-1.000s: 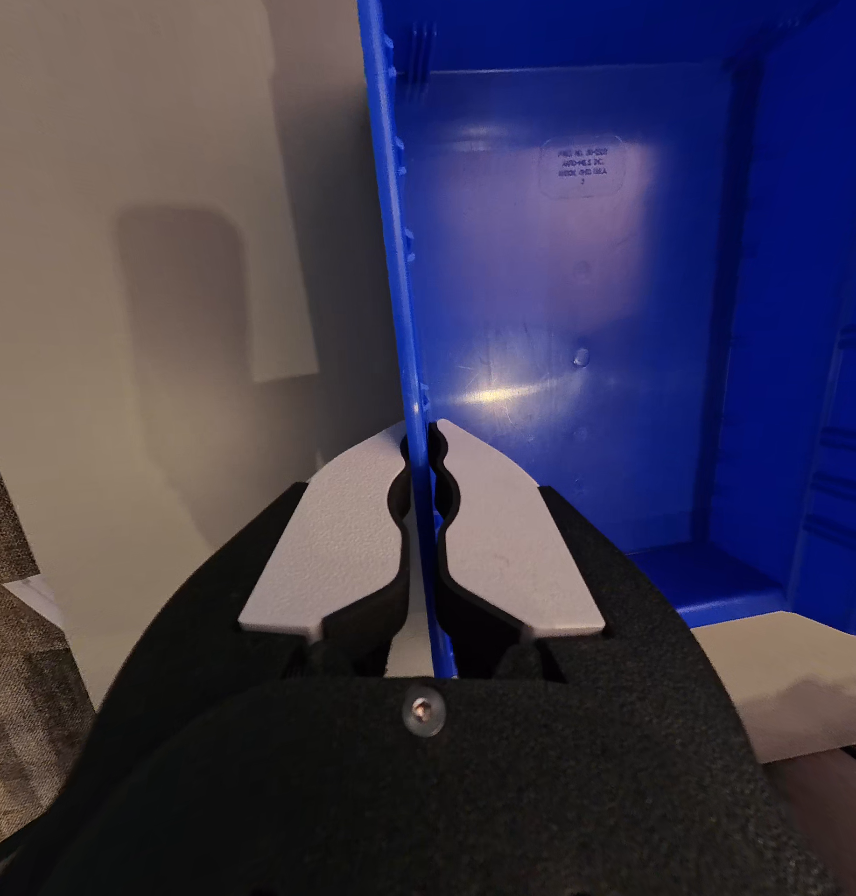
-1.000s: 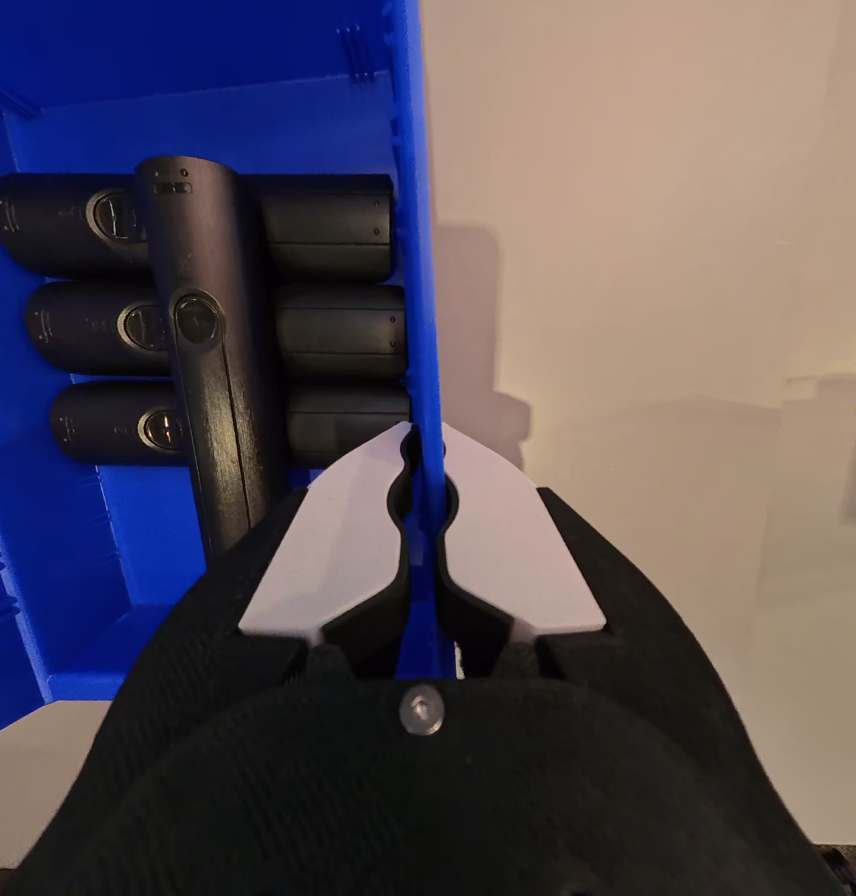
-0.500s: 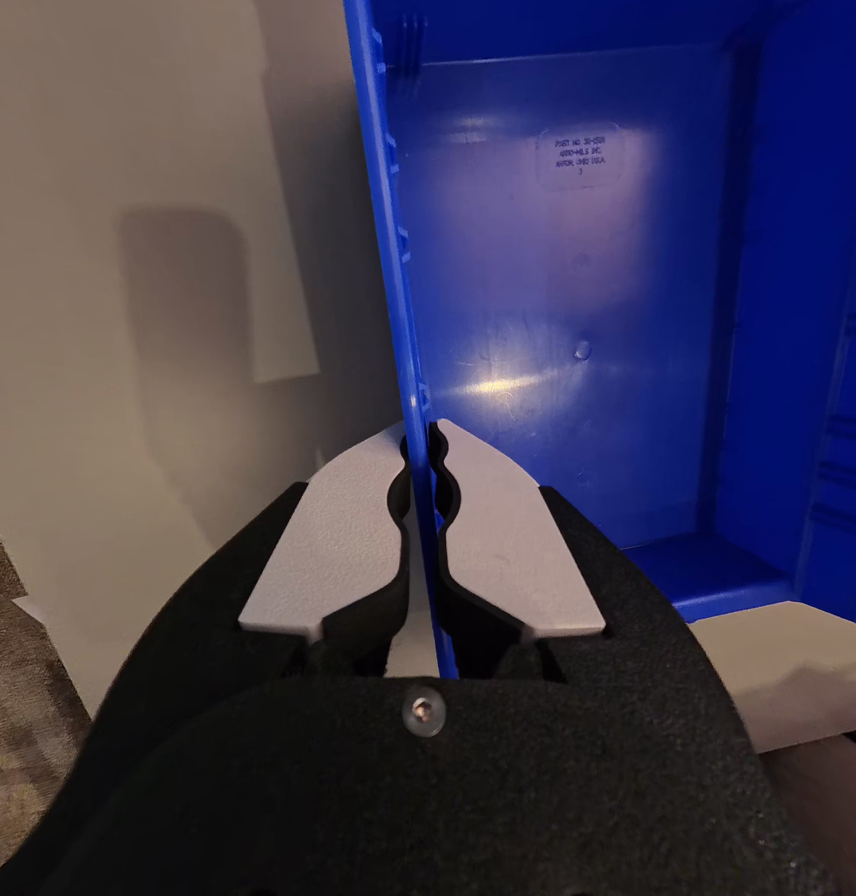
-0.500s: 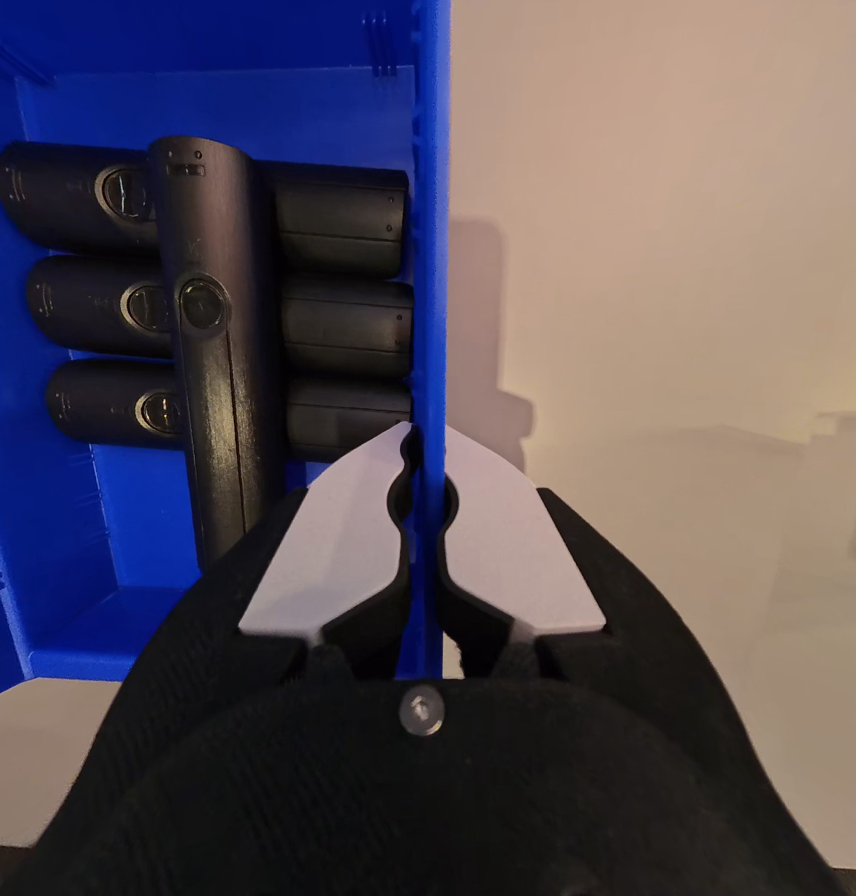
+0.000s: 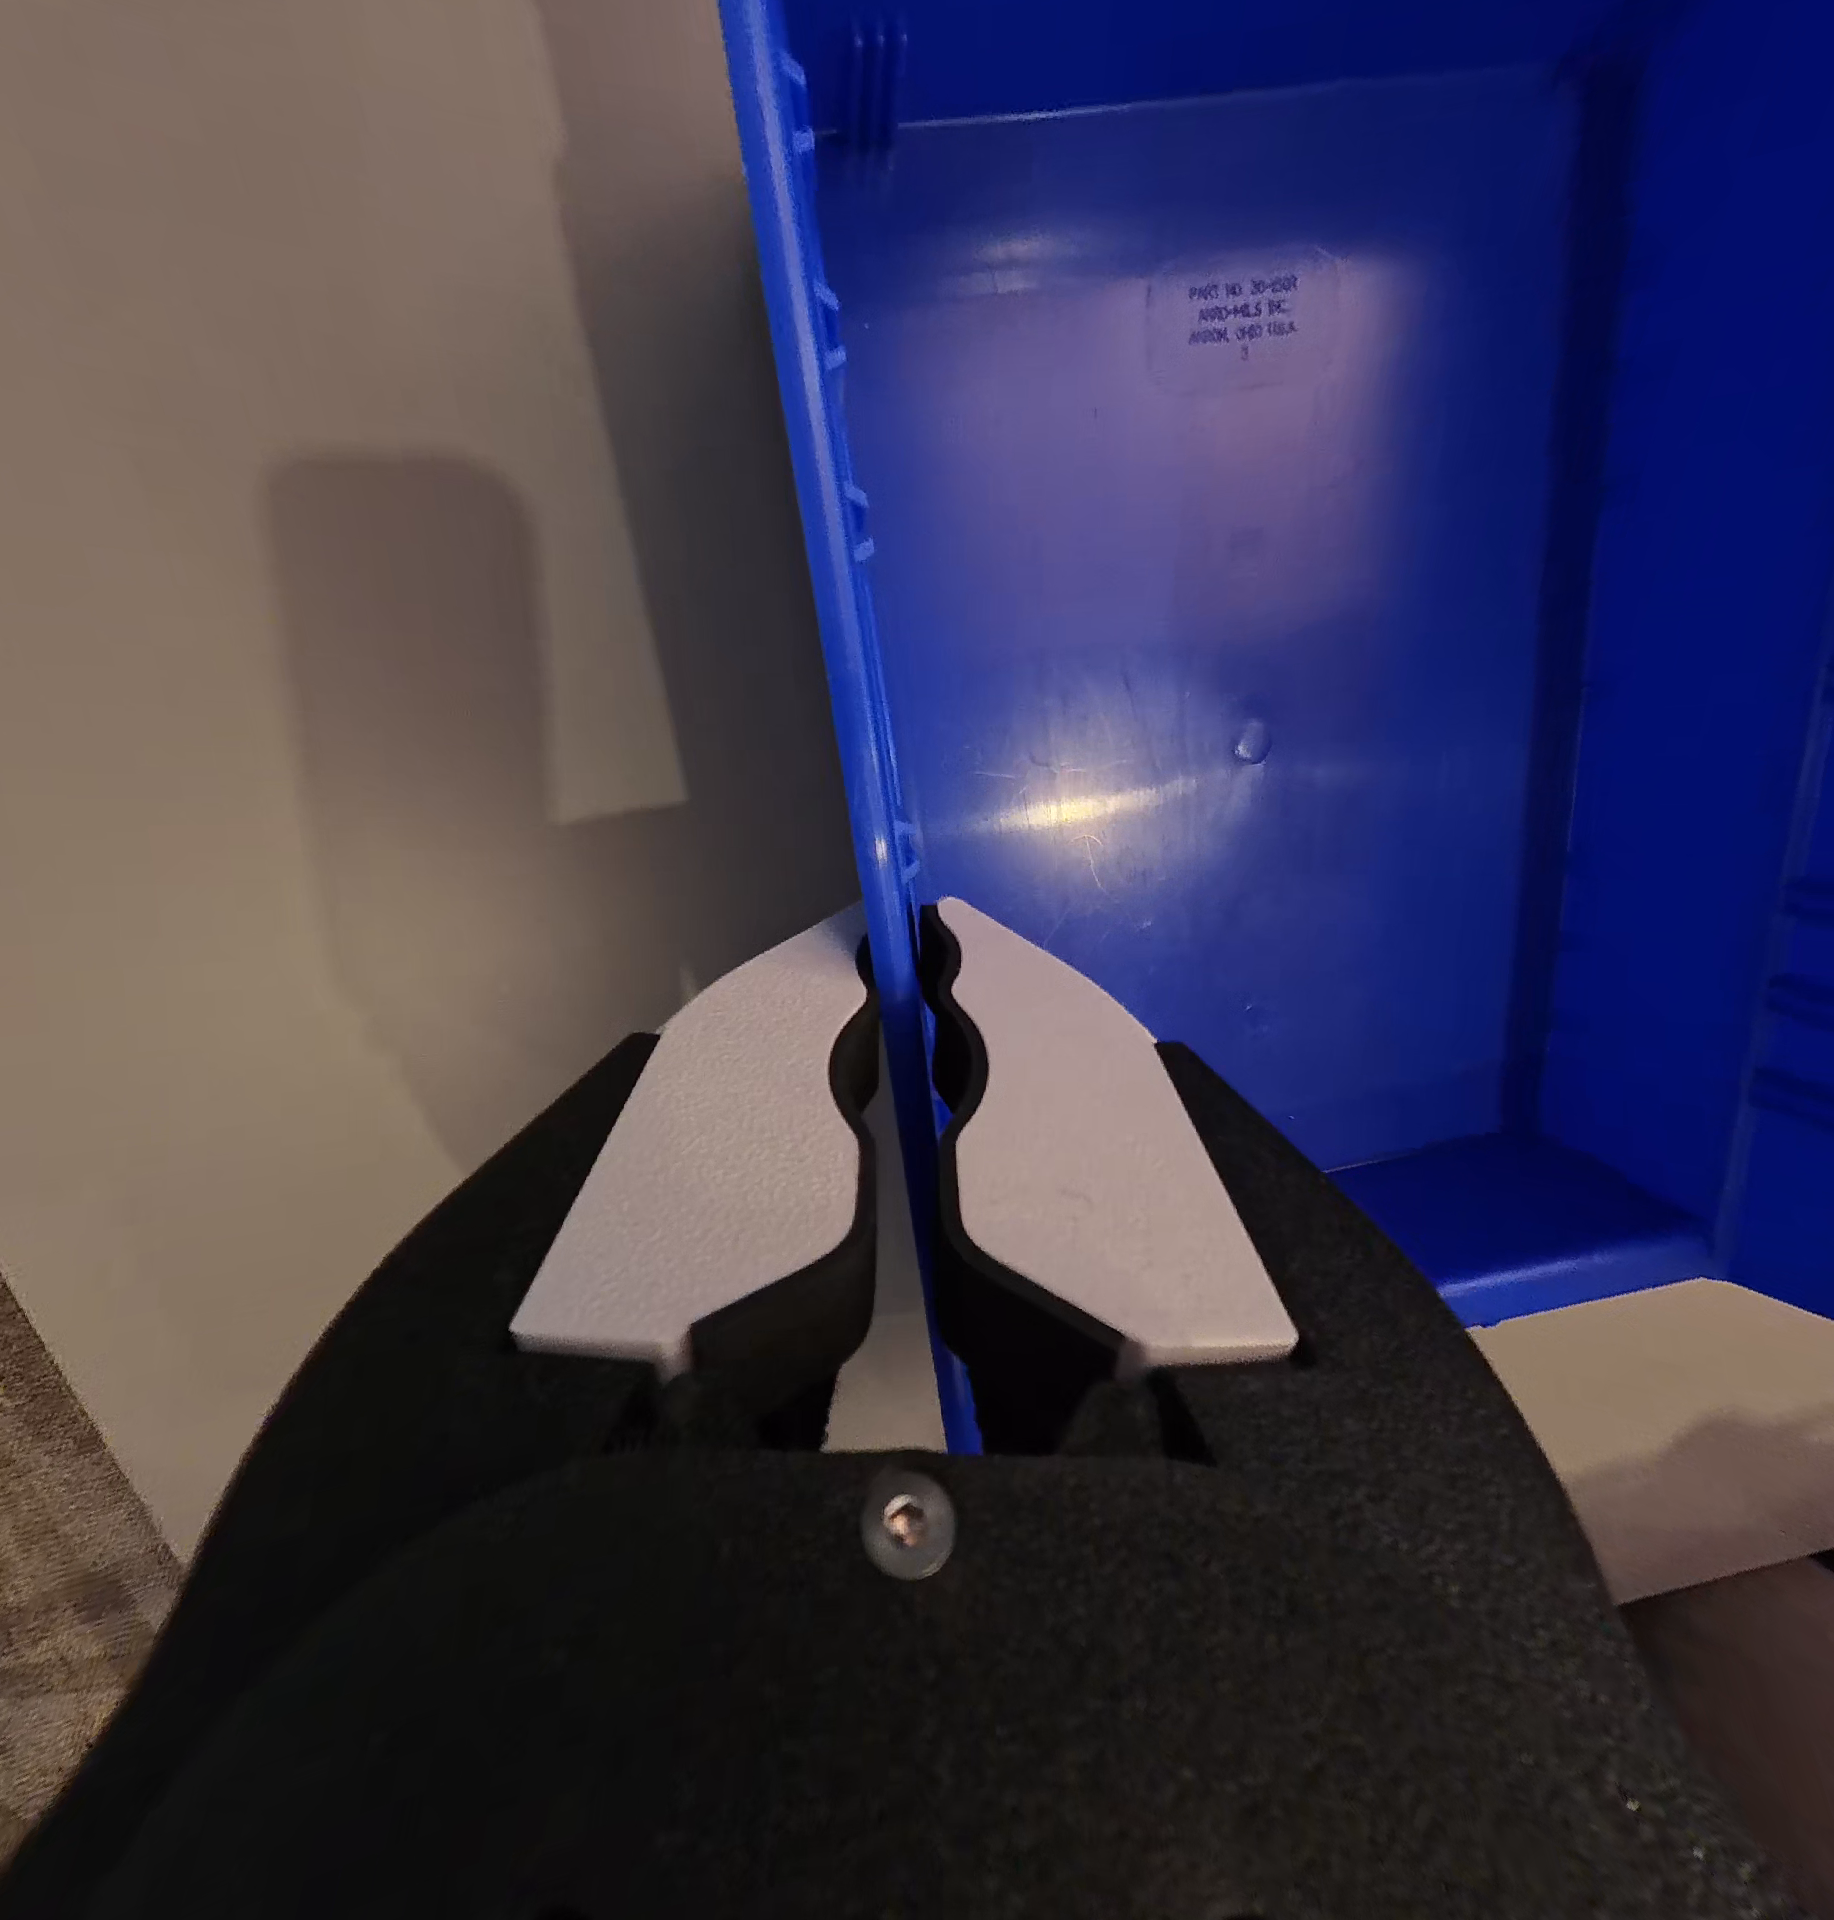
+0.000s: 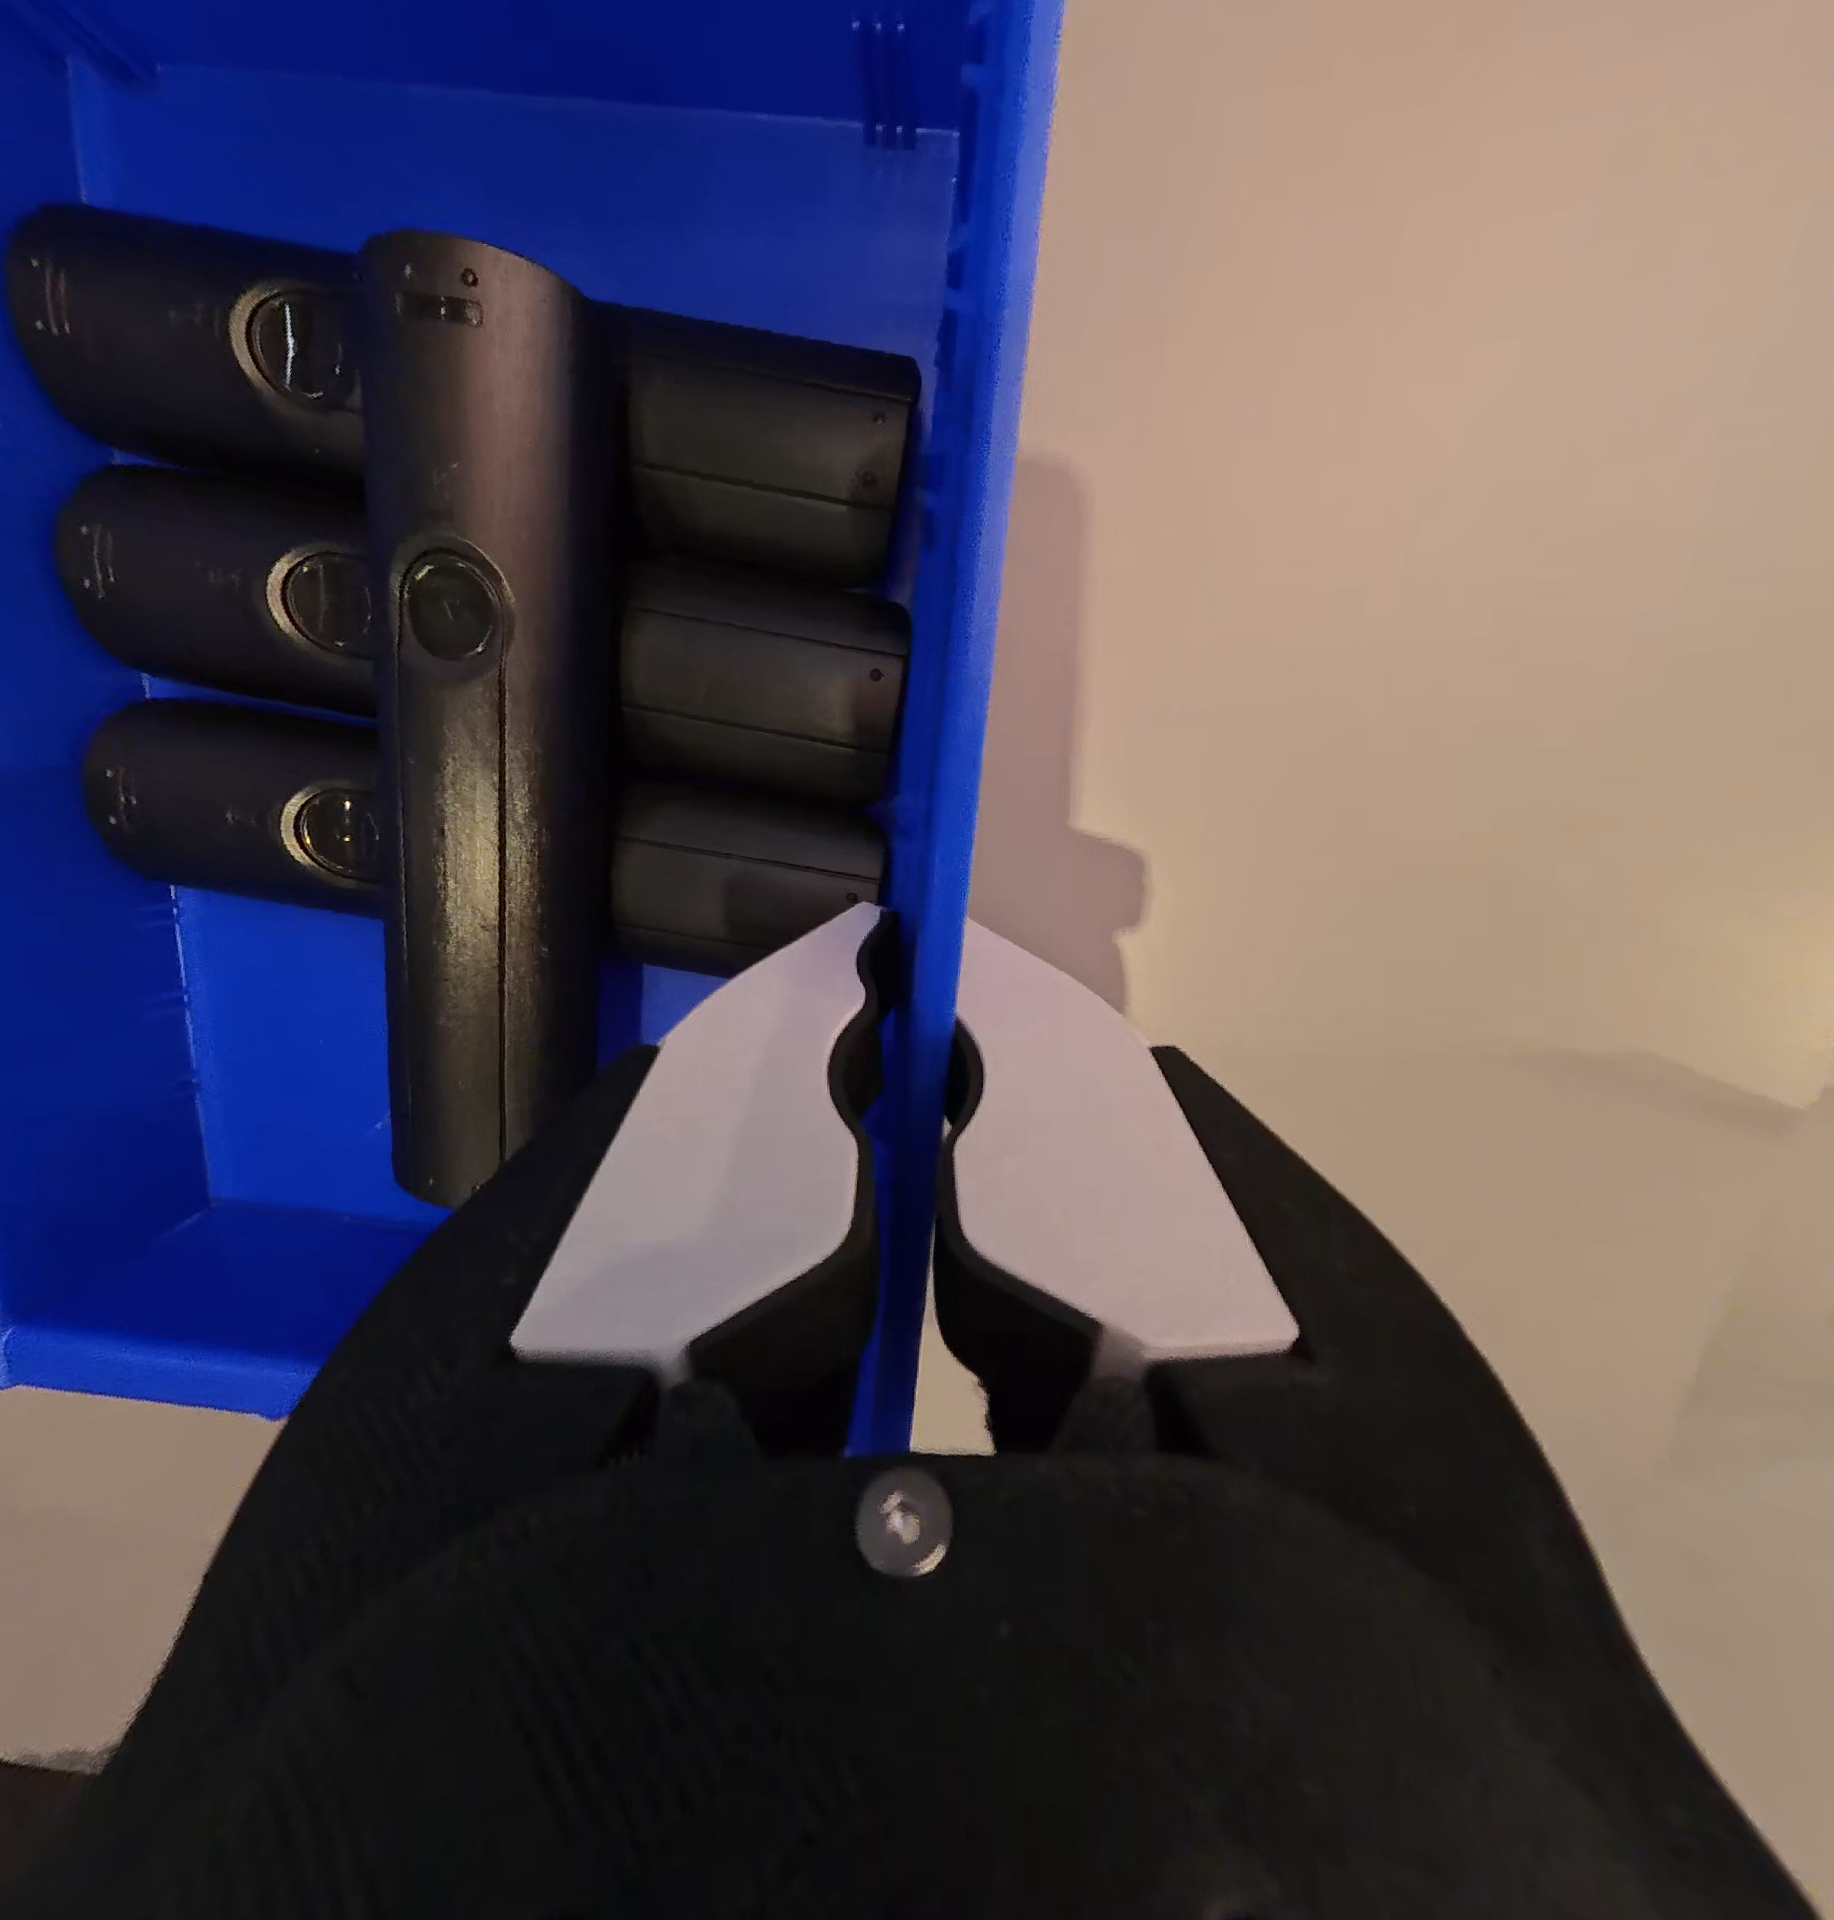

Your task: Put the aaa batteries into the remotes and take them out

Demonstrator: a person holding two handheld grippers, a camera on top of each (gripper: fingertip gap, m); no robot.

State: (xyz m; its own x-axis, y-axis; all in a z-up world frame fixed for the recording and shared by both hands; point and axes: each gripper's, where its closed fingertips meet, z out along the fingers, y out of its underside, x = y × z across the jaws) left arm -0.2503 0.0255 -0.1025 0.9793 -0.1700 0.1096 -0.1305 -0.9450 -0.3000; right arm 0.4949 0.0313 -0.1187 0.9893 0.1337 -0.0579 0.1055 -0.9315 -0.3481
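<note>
Four black plastic stick remotes (image 6: 456,582) lying in blue plastic bin (image 6: 986,520): three stacked crosswise, one lengthwise resting across them.

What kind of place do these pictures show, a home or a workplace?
Probably an office or workroom, though little shows: a blue plastic bin holding black remotes on a pale tabletop, with grey-brown carpet beneath. I cannot tell more.
</note>
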